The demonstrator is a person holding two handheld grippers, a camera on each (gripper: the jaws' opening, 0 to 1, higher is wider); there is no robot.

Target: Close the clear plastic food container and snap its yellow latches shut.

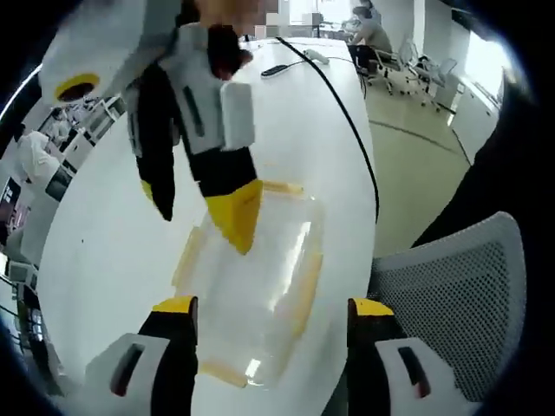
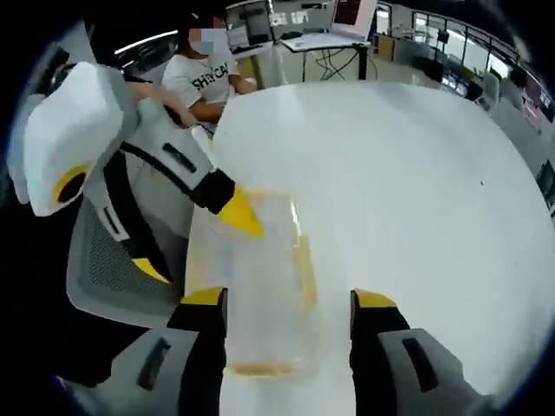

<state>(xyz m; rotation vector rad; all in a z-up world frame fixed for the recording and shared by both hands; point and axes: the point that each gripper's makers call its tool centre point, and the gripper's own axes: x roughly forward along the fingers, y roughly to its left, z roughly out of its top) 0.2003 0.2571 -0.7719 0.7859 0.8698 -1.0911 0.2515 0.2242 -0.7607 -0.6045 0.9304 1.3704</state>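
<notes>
In the left gripper view, the left gripper is held wide open above the near part of the clear container, nothing being gripped. The container is seen lying on the white table, its yellow latches faintly made out along its sides. Beyond it, the right gripper is pointed downward, one yellow tip set on the lid, jaws spread. In the right gripper view, the container is blurred. A mesh chair stands beside the table.
</notes>
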